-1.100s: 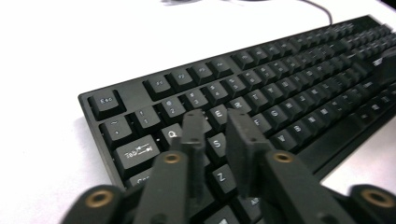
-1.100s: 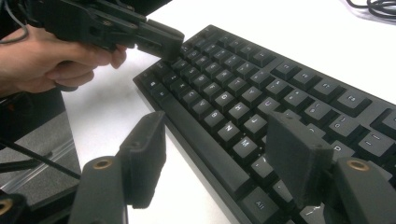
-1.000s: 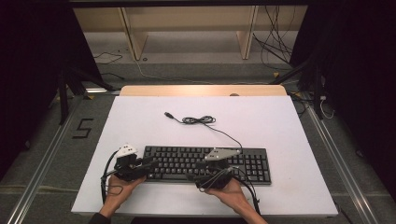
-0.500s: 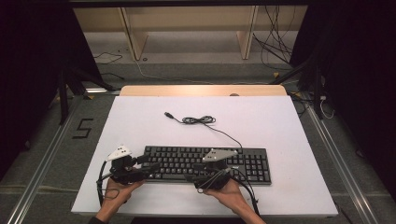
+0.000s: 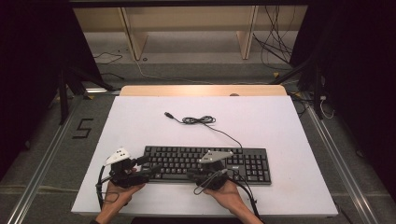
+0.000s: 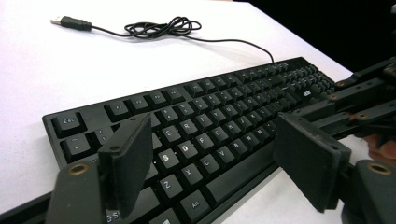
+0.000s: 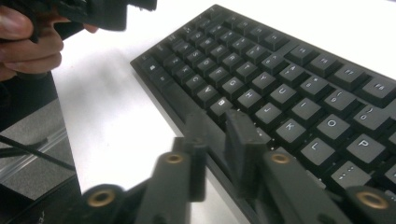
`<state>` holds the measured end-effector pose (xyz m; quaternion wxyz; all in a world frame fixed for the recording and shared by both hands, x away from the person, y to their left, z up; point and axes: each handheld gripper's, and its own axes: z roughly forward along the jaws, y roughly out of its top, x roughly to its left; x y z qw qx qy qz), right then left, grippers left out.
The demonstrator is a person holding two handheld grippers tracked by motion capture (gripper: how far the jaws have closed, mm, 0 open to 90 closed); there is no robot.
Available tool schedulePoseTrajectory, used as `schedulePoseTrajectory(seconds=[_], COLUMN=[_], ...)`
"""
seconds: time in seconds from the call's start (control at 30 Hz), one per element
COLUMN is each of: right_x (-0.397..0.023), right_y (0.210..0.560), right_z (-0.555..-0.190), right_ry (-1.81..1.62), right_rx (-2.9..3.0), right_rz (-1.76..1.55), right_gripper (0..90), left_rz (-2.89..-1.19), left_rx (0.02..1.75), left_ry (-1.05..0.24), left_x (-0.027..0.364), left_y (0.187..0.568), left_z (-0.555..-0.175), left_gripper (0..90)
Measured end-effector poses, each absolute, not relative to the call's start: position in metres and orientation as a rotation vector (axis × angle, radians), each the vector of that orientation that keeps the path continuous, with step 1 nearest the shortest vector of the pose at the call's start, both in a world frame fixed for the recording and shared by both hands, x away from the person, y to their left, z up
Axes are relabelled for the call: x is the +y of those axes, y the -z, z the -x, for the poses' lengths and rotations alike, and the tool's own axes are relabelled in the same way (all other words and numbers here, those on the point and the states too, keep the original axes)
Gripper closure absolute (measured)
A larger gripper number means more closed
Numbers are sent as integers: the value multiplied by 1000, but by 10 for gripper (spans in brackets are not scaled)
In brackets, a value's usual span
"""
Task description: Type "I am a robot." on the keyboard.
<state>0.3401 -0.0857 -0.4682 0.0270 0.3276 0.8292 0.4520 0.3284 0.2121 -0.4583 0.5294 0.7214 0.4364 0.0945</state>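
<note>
Keyboard [image 5: 205,163] lies flat near front edge of white surface [image 5: 280,121], its cable [image 5: 201,120] loose behind. Your left tongs [image 6: 215,163] just opened wide over left keys, released. Your right tongs [image 7: 219,154] just closing at front edge, nearly clenched, nothing visibly grasped. Keyboard not lifted yet.

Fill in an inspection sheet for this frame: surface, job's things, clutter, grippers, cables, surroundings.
Surface: white table top, wooden strip along its far edge.
Job's things: black keyboard lying flat near the front edge.
Clutter: nothing seen.
Grippers: left gripper open over the keyboard's left end, jaws just opened; right gripper at the keyboard's front edge, jaws just closing, nearly together, whether they pinch the edge is unclear.
Cables: keyboard cable loosely coiled behind it, plug free.
Surroundings: grey floor, wooden frame, loose wires behind.
</note>
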Motion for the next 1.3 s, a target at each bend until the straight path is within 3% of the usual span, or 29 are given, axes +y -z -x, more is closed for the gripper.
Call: schedulePoseTrajectory(seconds=[0.2, 1.3], right_x=[-81, -71], right_y=[473, 486], right_z=[-341, -342], right_ry=[-1345, -1250], right_rx=[2594, 2593], right_rz=[-1016, -1025], right_gripper=[900, 900], left_rz=[-1728, -1743], left_rx=[1033, 1030], left_ry=[-228, -234], left_x=[212, 216], left_y=[458, 459], left_z=[-325, -318], left_gripper=[273, 261])
